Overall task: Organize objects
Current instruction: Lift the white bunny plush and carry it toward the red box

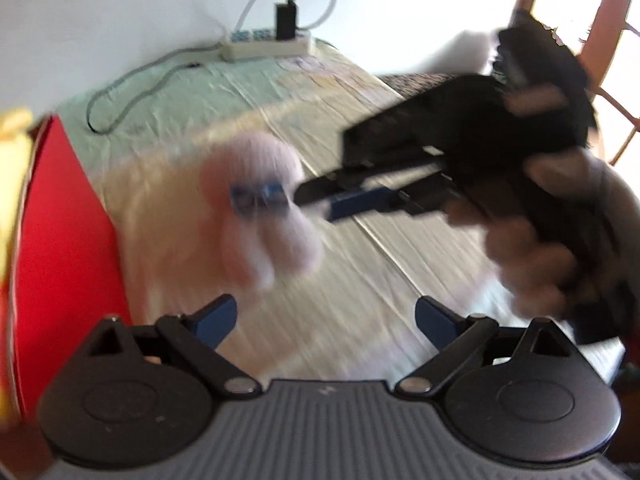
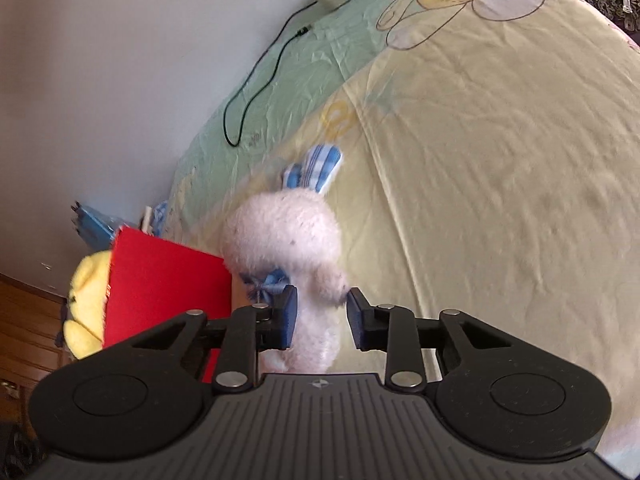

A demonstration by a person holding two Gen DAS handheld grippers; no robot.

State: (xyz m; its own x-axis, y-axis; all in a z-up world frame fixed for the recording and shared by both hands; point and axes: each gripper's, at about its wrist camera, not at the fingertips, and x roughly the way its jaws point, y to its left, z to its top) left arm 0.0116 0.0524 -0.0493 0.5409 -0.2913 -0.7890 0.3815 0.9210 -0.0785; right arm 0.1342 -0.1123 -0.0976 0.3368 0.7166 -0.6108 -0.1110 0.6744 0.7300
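The right gripper point(image 2: 322, 314) pinches a pale pink plush bunny point(image 2: 294, 240) by its lower body, low in the middle of the right wrist view: the left blue pad presses into the fur, the right pad sits at the edge of a paw, and the head with its blue checked ears points toward the upper middle of the frame. To carry this step well, the grip should stay firm on the soft body, since plush squashes and can slip out under a swing; moving it steadily toward the red box point(image 2: 160, 284) at the lower left, where a yellow plush toy point(image 2: 88, 304) already shows beside it, looks like the sensible course, with release only once the bunny is over the opening. In the left wrist view the bunny hangs blurred at the centre, above the sheet-covered bed point(image 1: 400, 248). The left gripper point(image 1: 326, 320) stands spread wide and empty at the bottom, free to steady the box if needed.
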